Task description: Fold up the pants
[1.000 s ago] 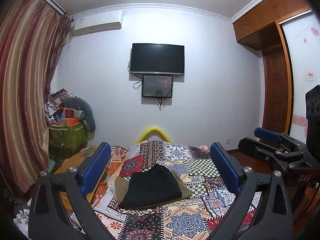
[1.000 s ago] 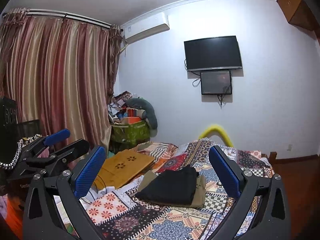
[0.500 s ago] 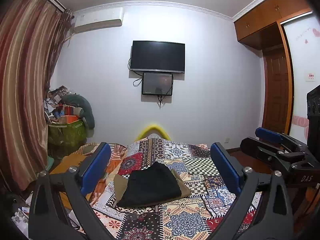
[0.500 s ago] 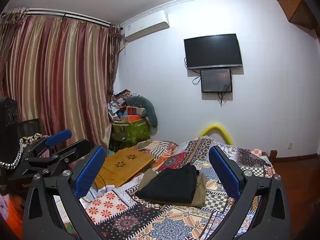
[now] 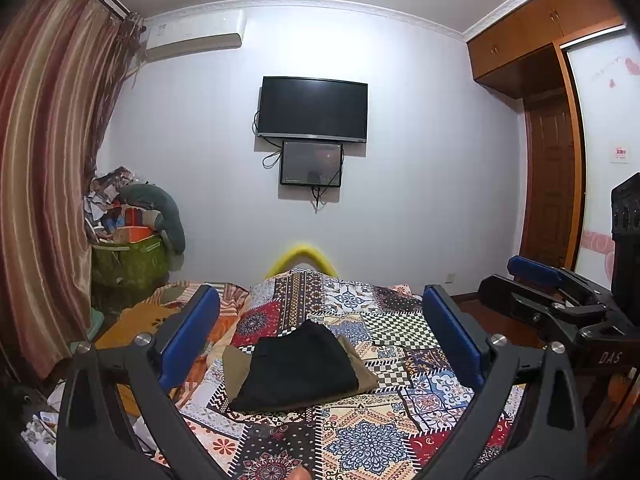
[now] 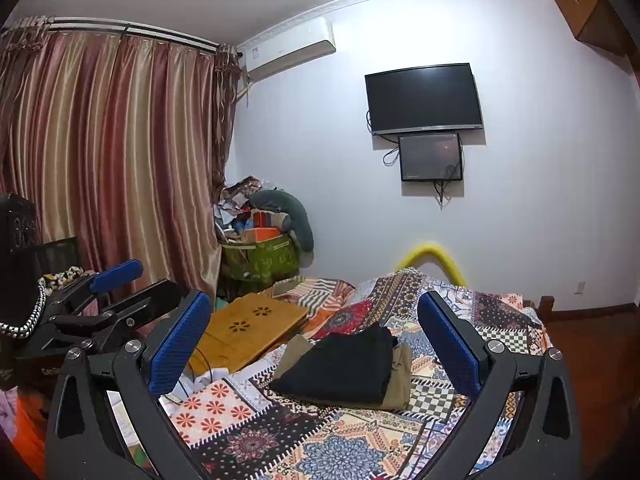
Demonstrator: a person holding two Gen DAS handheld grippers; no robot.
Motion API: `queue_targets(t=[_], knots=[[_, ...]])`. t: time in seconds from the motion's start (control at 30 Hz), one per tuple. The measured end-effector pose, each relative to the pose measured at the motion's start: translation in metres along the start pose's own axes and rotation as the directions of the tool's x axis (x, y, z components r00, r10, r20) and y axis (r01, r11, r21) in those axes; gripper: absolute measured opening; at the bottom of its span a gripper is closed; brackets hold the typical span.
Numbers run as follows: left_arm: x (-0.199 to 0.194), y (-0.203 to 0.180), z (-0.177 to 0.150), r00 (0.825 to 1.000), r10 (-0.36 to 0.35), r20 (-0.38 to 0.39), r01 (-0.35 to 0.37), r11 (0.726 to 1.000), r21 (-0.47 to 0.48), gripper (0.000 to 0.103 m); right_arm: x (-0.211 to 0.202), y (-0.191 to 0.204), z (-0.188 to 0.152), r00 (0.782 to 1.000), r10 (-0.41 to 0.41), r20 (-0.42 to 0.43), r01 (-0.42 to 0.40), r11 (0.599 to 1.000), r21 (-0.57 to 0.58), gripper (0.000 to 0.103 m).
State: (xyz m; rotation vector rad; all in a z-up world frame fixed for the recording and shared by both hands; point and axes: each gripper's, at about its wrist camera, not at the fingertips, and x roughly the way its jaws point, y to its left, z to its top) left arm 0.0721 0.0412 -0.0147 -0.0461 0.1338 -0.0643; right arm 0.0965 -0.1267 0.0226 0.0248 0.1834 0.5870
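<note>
The bed with its patchwork quilt fills the lower view, bare quilt on all sides of the folded black pants, which lie atop folded khaki pants mid-bed. Left gripper and right gripper hover above, jaws spread wide, empty

Both views are evenly lit by soft indoor light; its source is out of frame. Shadows are faint. Strong fisheye bending curves the curtains and wall edges. Corners vignette to black. Focus is sharp overall, without glare.
</note>
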Motion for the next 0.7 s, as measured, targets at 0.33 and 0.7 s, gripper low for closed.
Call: queue_targets(t=[0.33,0.7], knots=[[0.0015,0.001,-0.0009,1.0,-0.013,-0.004,0.013,1.0,0.002,0.102,-0.0001,-0.0013,-0.0008,1.0,-0.008,0.005,0.008,1.0,0.01,0.103],[0.0021,0.0013,-0.003,1.0,-0.024,-0.008,0.024,1.0,0.007,0.102,-0.0008,-0.0028,-0.0018,1.0,-0.01,0.012,0.01,1.0,0.022,0.103]])
